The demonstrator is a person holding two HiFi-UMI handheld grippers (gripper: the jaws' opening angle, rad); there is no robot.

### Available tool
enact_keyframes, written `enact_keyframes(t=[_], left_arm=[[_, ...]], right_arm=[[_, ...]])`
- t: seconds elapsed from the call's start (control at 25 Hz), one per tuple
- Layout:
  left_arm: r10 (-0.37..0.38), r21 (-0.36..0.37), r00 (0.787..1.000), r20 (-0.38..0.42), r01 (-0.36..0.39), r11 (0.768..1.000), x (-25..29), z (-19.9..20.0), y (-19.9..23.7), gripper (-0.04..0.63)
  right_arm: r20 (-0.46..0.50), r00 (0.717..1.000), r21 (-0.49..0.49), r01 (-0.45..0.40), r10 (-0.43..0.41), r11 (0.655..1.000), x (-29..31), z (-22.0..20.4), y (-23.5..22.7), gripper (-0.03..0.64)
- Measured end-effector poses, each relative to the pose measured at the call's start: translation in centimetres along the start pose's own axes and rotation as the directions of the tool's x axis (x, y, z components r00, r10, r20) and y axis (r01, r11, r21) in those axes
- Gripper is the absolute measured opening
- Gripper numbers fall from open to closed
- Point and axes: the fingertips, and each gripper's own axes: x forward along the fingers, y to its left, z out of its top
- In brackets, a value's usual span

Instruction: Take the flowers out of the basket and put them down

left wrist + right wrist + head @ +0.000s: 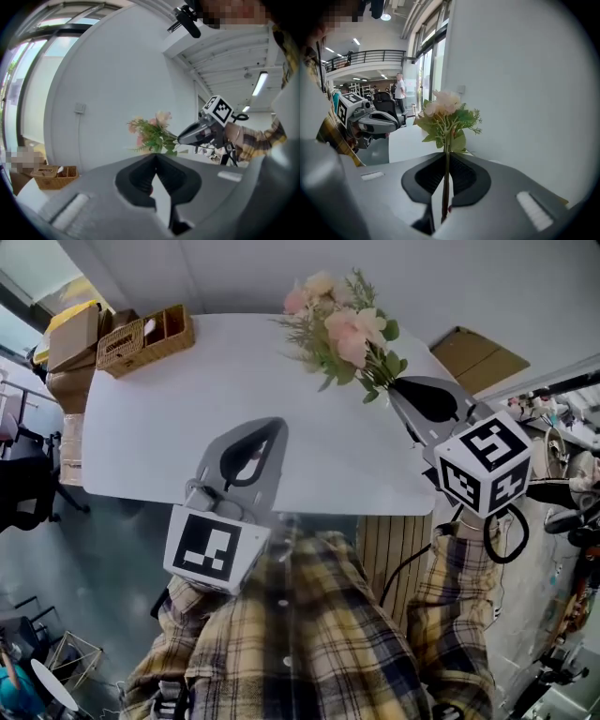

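Note:
A bunch of pink flowers with green leaves (342,334) hangs over the far right part of the white table (159,437). My right gripper (398,387) is shut on its stem. In the right gripper view the stem (446,183) runs between the pads and the blooms (445,110) stand beyond the tips. The wicker basket (145,338) sits at the table's far left corner, well away from the flowers. My left gripper (277,426) hovers over the table's near edge, shut with nothing in it. From the left gripper view I see the flowers (152,133) and the basket (54,176).
Cardboard boxes (73,338) are stacked beyond the table's left end. A flat brown board (478,357) lies on the floor at the right. A slatted wooden panel (394,554) stands under the table's near right corner. A dark chair (23,474) is at the left.

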Motion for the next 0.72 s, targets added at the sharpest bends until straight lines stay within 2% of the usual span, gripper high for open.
enact_keyframes(t=[0.28, 0.44, 0.72], left_arm=[[0.125, -0.028, 0.992, -0.005, -0.125, 0.992, -3.6, -0.5, 4.0, 0.002], [0.205, -0.044, 0.979, -0.017, -0.206, 0.978, -6.1, -1.6, 6.9, 0.002], [0.304, -0.064, 0.952, -0.023, -0.305, 0.950, -10.3, -2.7, 10.3, 0.002]], right_arm=[[0.007, 0.990, -0.047, -0.140, 0.141, 0.989, 5.2, 2.9, 4.3, 0.028], [-0.001, 0.977, -0.084, -0.211, 0.212, 0.974, 8.7, 4.3, 7.2, 0.028], [-0.040, 0.947, -0.126, -0.320, 0.317, 0.939, 14.1, 5.7, 12.4, 0.028]])
